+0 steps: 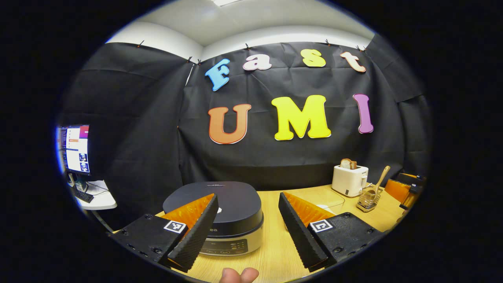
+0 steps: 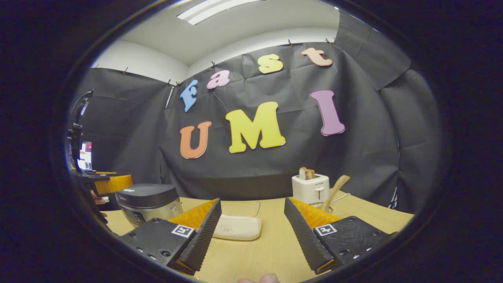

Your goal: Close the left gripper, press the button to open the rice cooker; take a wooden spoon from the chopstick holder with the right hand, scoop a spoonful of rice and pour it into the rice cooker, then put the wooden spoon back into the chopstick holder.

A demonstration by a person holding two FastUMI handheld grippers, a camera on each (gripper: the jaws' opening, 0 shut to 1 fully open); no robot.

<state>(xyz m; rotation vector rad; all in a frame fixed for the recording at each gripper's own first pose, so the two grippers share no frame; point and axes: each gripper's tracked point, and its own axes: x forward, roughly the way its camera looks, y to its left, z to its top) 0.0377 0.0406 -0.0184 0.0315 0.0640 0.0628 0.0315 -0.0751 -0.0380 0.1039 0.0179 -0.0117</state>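
The left gripper [image 1: 247, 228] is hovering wide open, facing the closed black-lidded rice cooker [image 1: 220, 214] at twelve o'clock, probably lining up its button press. The right gripper [image 2: 251, 236] is waiting wide open, light wooden spoon [image 2: 334, 192] at one o'clock.

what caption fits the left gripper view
Open left gripper facing the closed rice cooker, wooden spoon in its holder.

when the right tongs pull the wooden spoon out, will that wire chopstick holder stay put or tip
The chopstick holder looks like thin open wire, so probably light and apt to lift or tip. The wooden spoon leans out past its rim, so a slanted pull may drag it. The spoon itself looks rigid.
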